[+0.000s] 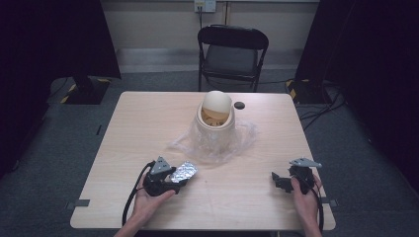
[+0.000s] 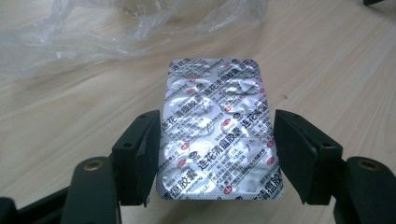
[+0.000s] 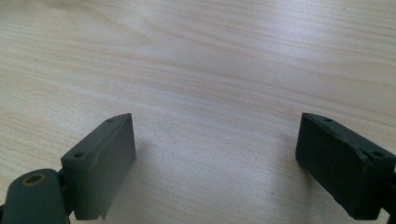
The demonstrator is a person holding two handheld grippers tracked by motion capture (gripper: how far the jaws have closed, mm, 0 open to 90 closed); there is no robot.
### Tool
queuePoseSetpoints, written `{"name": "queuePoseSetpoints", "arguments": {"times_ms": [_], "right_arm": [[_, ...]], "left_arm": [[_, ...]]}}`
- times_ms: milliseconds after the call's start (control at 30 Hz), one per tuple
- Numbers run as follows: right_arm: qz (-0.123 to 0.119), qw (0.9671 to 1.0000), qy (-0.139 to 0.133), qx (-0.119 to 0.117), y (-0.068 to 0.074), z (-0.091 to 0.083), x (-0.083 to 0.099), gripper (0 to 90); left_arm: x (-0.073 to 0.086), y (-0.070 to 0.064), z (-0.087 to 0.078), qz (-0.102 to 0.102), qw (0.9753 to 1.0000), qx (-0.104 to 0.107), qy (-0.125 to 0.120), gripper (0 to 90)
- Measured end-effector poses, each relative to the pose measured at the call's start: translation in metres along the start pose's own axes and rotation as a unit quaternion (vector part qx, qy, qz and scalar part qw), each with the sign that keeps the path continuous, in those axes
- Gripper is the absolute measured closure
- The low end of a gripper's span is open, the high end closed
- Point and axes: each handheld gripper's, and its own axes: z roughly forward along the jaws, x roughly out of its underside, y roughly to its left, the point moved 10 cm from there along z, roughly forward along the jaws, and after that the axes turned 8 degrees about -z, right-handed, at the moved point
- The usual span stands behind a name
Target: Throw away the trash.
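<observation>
Blister pack [image 2: 218, 130]: silver foil, pinched edgewise in my left gripper [image 2: 217, 156]. My right gripper [image 3: 215, 163]: spread, over bare table [image 3: 210, 60].

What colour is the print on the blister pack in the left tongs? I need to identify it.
Silver foil blister pack with black lettering and small red marks, clearest in the left gripper view.

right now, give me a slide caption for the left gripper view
Left gripper clamps a silver blister pack over the wooden table, clear plastic bag behind.

Each hand-held gripper [image 1: 174, 183] black, grey three-cornered top plate, trailing black cable; jaw blocks with possibly screw holes.
</observation>
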Motion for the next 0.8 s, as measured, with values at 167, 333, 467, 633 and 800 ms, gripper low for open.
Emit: {"name": "queuePoseSetpoints", "arguments": {"times_ms": [167,333,467,633,800], "right_arm": [[0.0,1.0,0.0,0.0,0.0,0.0,0.0,11.2],[-0.001,1.0,0.0,0.0,0.0,0.0,0.0,11.2],[0.0,1.0,0.0,0.0,0.0,0.0,0.0,11.2],[-0.001,1.0,0.0,0.0,0.0,0.0,0.0,11.2],[0.0,1.0,0.0,0.0,0.0,0.0,0.0,11.2]], "left_arm": [[-0.013,-0.003,-0.002,-0.01,0.9997,0.011,-0.019,34.2],[-0.021,-0.001,-0.011,-0.005,0.9995,0.021,-0.024,34.2],[-0.031,0.0,-0.013,-0.011,0.999,0.025,-0.034,34.2],[-0.042,-0.002,-0.012,-0.003,0.9988,0.031,-0.039,34.2],[-0.053,0.002,-0.016,-0.009,0.9982,0.033,-0.049,34.2]]}}
